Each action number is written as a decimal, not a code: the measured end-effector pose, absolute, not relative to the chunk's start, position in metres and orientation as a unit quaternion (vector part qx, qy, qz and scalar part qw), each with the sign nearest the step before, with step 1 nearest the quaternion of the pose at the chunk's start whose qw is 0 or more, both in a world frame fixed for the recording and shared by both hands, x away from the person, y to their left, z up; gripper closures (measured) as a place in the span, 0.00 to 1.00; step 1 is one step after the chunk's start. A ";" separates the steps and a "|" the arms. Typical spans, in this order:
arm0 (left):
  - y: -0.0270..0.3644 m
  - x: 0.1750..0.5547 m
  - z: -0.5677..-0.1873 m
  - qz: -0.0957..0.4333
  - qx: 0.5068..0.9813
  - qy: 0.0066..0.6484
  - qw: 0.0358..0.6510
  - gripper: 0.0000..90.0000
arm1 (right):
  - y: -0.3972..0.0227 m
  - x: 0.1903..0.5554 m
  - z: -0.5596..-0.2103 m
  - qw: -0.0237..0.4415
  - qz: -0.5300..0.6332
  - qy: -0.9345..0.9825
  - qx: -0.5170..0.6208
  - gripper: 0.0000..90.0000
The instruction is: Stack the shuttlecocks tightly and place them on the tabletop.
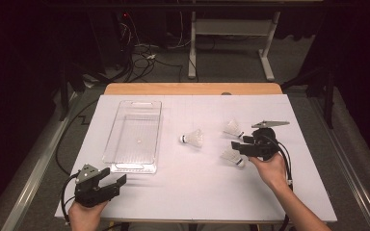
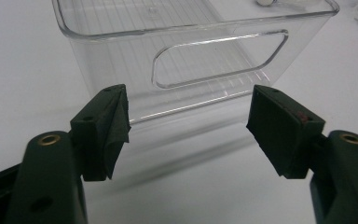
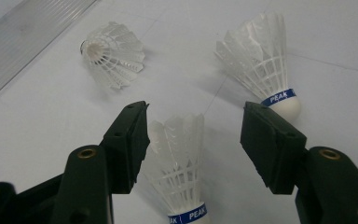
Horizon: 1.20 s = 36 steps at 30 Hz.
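Observation:
Three white feather shuttlecocks lie on the white table top. One shuttlecock [image 1: 232, 157] [image 3: 179, 163] lies between the jaws of my right gripper [image 1: 238, 147] [image 3: 193, 140], cork end toward the hand. The jaws stand open, with a gap on the right side of the feathers. A second shuttlecock [image 1: 233, 128] [image 3: 261, 60] with a blue band lies just beyond, and a third [image 1: 192, 138] [image 3: 112, 53] lies farther left. My left gripper [image 1: 114, 175] [image 2: 189, 126] rests near the front left edge. It is open and holds nothing, and it faces the handle end of the clear plastic bin [image 1: 118, 130] [image 2: 196, 60].
The clear bin stands lengthwise on the left half of the table; its long side [image 3: 28, 32] edges the right gripper view. The white table top [image 1: 197, 187] ends close to both hands at the front. Beyond the far edge are floor cables and a desk frame [image 1: 231, 33].

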<state>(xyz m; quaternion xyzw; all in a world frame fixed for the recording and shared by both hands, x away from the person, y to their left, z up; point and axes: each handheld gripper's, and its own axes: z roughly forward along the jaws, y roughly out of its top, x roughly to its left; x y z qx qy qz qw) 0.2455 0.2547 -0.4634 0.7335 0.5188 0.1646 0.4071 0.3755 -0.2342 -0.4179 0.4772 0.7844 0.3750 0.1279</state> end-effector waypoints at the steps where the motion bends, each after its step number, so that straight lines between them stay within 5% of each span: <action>1: 0.255 0.245 -0.463 0.164 0.734 0.519 0.407 0.34 | -0.234 0.377 -0.418 0.127 0.373 0.785 0.478 0.47; 36: 0.254 0.245 -0.464 0.165 0.738 0.516 0.404 0.33 | -0.200 0.400 -0.427 0.093 0.307 0.810 0.490 0.52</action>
